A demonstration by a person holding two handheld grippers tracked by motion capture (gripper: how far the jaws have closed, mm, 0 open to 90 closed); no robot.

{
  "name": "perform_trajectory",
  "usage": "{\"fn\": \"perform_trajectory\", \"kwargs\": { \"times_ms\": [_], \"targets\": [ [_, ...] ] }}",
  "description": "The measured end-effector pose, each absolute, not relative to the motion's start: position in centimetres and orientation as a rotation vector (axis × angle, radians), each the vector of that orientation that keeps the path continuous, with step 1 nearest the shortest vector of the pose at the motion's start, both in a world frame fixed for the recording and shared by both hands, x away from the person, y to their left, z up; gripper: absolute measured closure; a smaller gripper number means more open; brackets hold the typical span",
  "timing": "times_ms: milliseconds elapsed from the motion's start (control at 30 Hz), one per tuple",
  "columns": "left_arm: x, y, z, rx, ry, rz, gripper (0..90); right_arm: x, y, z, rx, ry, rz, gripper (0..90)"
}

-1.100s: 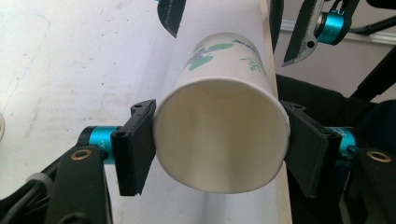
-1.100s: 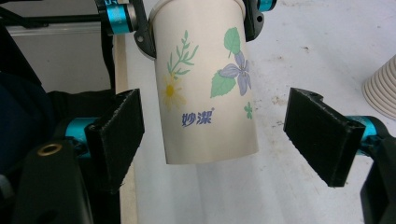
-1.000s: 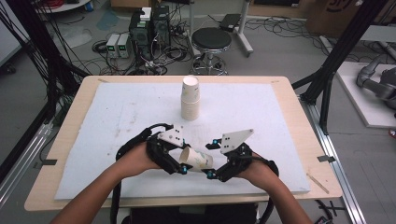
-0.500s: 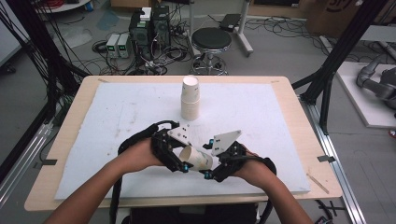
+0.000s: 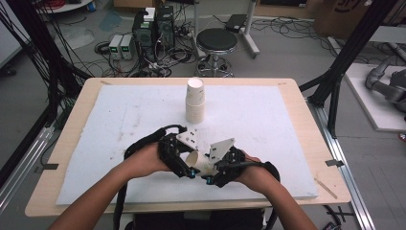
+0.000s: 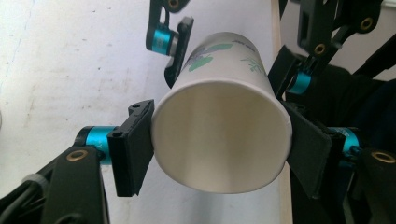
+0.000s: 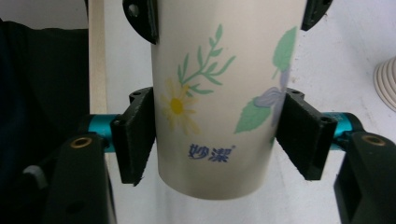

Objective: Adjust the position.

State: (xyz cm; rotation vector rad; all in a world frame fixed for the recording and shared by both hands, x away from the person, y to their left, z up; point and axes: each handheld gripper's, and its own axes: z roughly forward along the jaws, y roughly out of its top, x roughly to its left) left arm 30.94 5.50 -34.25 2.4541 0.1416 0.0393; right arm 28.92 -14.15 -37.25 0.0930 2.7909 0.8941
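Note:
A white paper cup (image 5: 199, 159) printed with flowers and leaves lies on its side in the air near the front edge of the board, held between both grippers. My left gripper (image 6: 219, 149) is shut on the cup (image 6: 219, 140) at its open mouth; its jaws have just been opening a little, with the pads still touching the rim. My right gripper (image 7: 217, 135) has just been closing, and its pads now press on the cup (image 7: 219, 70) near its base. In the high view the left gripper (image 5: 189, 165) and right gripper (image 5: 211, 173) meet nose to nose.
A stack of upside-down paper cups (image 5: 195, 100) stands at the back middle of the white foam board (image 5: 119, 124), which covers the wooden table (image 5: 306, 120). A stool (image 5: 217, 40) and electronics with cables sit on the floor beyond the table.
Both hands have drawn together around the cup. The right gripper's jaws, wide apart before, now sit against the cup's sides.

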Motion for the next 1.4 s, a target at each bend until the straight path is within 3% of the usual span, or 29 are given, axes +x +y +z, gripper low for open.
{"fn": "perform_trajectory", "kwargs": {
  "times_ms": [400,533,933,1400],
  "targets": [
    [30.8,5.5,-34.5,2.415,0.168,0.053,26.8,29.0,-14.0,-37.9,0.124,2.801,0.892,35.6],
    [30.9,6.2,-34.6,2.329,0.177,0.082,19.5,29.2,-14.2,-38.0,0.146,2.815,0.873,36.4],
    [30.9,10.6,-34.7,2.092,0.300,0.122,19.6,29.4,-17.2,-38.2,0.278,2.775,0.938,36.6],
    [30.6,14.8,-38.9,1.827,0.509,0.242,19.4,28.8,-21.7,-39.9,0.491,2.591,1.179,36.2]
  ]
}}
